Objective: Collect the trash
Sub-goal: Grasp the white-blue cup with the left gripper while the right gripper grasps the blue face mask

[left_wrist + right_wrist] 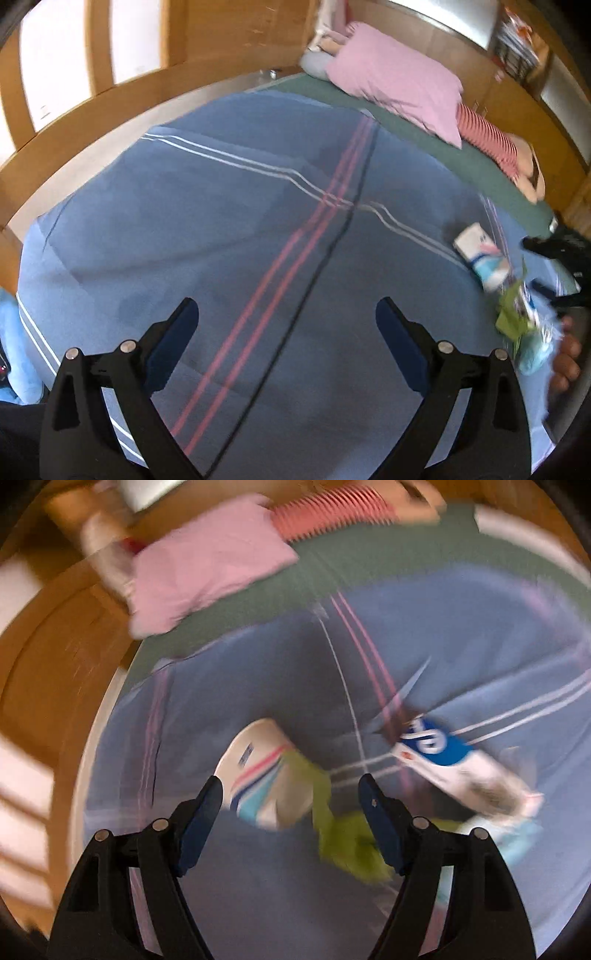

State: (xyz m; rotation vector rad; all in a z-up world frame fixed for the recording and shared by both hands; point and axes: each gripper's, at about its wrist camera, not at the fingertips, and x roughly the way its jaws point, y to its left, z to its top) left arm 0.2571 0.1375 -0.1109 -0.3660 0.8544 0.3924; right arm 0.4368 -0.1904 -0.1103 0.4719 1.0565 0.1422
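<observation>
A small heap of trash lies on the blue striped blanket (229, 229). In it are a white carton (258, 768) with pink and blue stripes, a crumpled green wrapper (332, 834) and a blue-and-white packet (439, 753). My right gripper (290, 786) is open just above the heap. The carton sits by its left finger and the green wrapper by its right one. This view is blurred. In the left wrist view the carton (476, 247) and green wrapper (511, 314) lie far right. My left gripper (286, 310) is open over bare blanket, holding nothing.
A pink pillow (399, 81) and a red-striped soft toy (487, 136) lie on the green sheet (480, 162) at the head of the bed. Wooden panelling (236, 29) surrounds the bed. A person's fingers (565, 354) show at the right edge. Something light blue (14, 332) lies lower left.
</observation>
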